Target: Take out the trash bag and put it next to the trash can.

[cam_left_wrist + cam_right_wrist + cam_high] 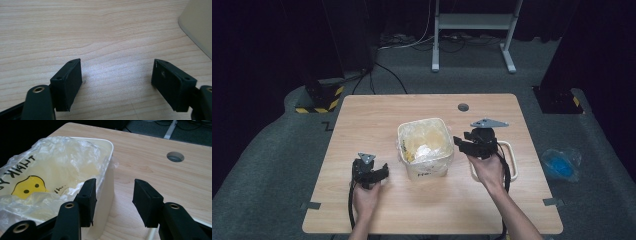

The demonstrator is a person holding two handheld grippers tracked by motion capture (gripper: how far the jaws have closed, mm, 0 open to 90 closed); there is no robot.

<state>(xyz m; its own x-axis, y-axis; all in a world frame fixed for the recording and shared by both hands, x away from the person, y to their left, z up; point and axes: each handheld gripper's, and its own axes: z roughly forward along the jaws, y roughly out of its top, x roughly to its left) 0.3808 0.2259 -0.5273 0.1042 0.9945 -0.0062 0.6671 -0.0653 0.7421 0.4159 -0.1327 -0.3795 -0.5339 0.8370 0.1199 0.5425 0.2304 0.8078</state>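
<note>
A cream bin [426,148] lined with a clear plastic bag [45,182] stands mid-table [377,112]. The right gripper [463,144] hovers at the bin's right rim, jaws parted on either side of the wall without pressing it. The left gripper [382,172] rests just left of the bin, jaws wide and holding nothing. A white lid [511,162] lies right of the bin.

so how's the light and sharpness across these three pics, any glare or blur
High view: the light wooden table is evenly lit, the surroundings fall into darkness, and detail is soft. Left gripper view: a pale sheen lies on the wood between the open left tongs, whose near parts look soft. Right gripper view: the crinkled clear plastic bag in the cream square bin glints, and the right tongs look slightly soft.
</note>
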